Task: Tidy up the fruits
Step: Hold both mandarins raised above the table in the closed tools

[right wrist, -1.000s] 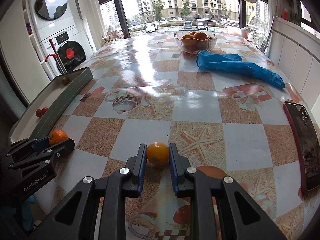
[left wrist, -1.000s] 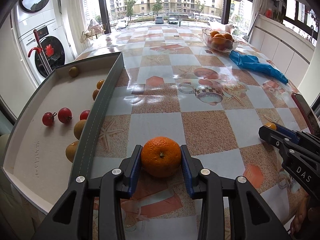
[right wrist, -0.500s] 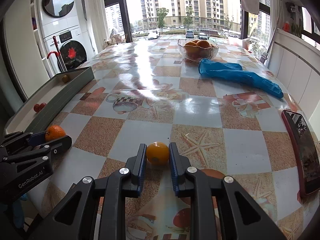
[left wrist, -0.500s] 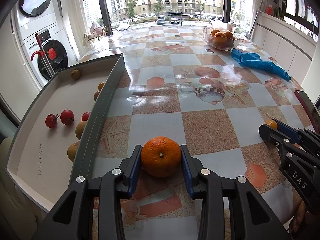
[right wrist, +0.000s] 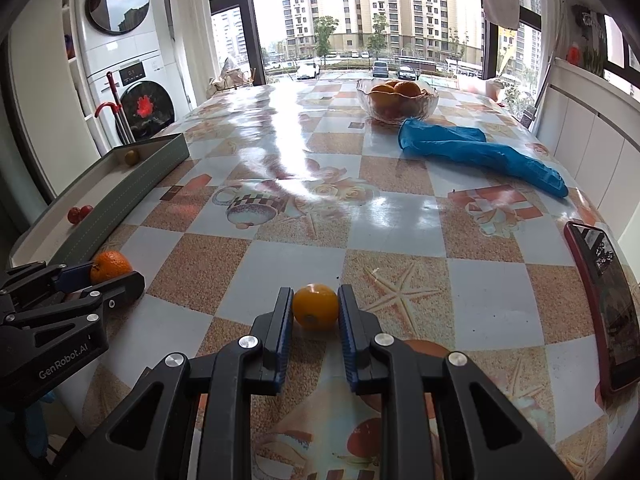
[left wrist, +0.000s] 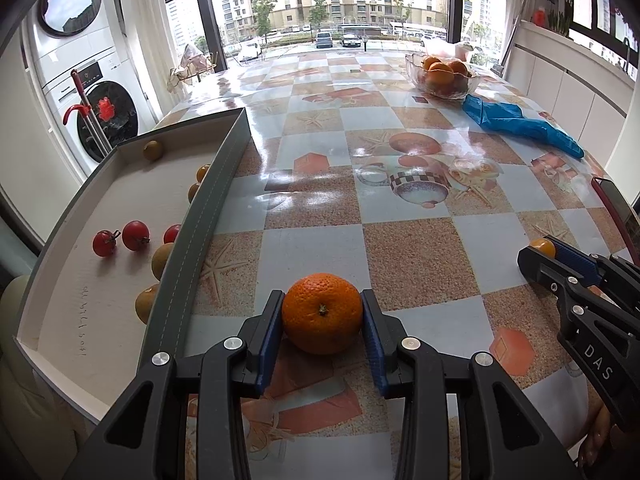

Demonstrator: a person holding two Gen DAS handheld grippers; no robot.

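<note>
Left gripper clamps our round dimpled orange mandarin at its widest part, low over the tiled-pattern counter beside the grey shallow tray. Our right gripper pinches a small smooth yellow-orange fruit. We judge both light, soft-skinned and easily bruised, the smaller one slippery, so we squeeze gently across the middle.

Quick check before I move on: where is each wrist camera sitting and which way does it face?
Left wrist: on the left gripper, low over the table's left side, facing the far windows; mandarin clamped, tray to its left, right gripper at right.
Right wrist: on the right gripper, same heading; small orange fruit clamped, left gripper at left.
Shared: glass bowl, blue glove, phone.
</note>
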